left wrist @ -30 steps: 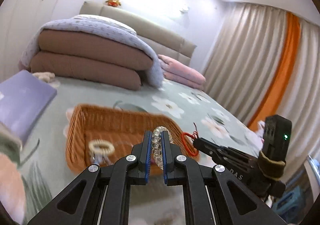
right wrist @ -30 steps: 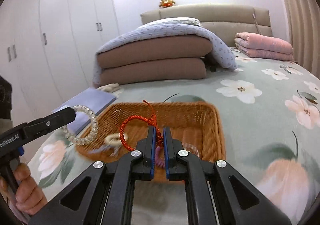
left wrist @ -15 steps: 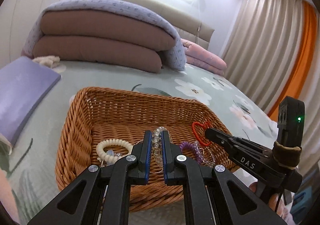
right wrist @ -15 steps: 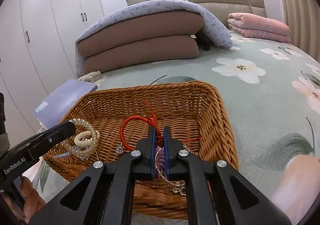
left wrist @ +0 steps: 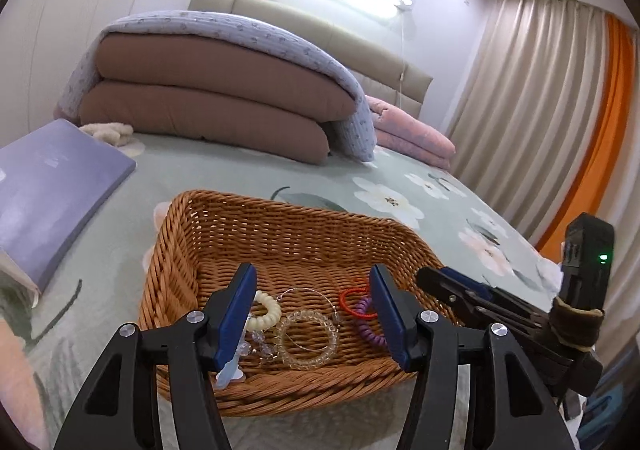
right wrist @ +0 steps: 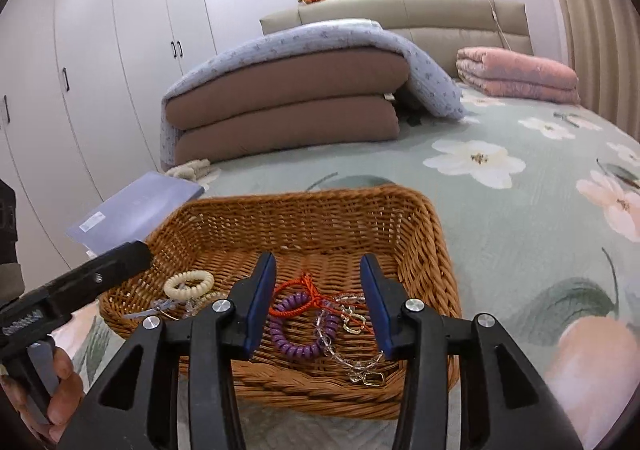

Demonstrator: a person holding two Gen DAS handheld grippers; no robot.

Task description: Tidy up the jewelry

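Both hand-held grippers hung over the near edge of the wicker basket (left wrist: 256, 217) on the bed (right wrist: 500, 209). The left hand-held gripper (left wrist: 312, 314) stood with its blue-padded fingers spread wide and nothing between them. Below that gap the clear bead bracelet (left wrist: 308, 340) lay flat on the basket floor, with the cream coil hair tie (left wrist: 266, 312) just beside it on the left and a thin wire hoop (left wrist: 308, 296) lying behind it.

The right hand-held gripper (right wrist: 318, 302) was likewise wide apart and empty. Beneath it the red cord bracelet (right wrist: 304, 296) rested in the basket, overlapping the purple coil hair tie (right wrist: 296, 330), and a clear bead chain with gold clasps (right wrist: 352, 354) trailed toward the front rim.

In the left wrist view the right gripper reached in from the side near the basket's corner. A folded brown and blue quilt (left wrist: 224, 89) sat well behind the basket, a pink blanket (right wrist: 516, 73) lay near the headboard, and a lilac book (left wrist: 52, 185) lay on the flowered sheet to the left.
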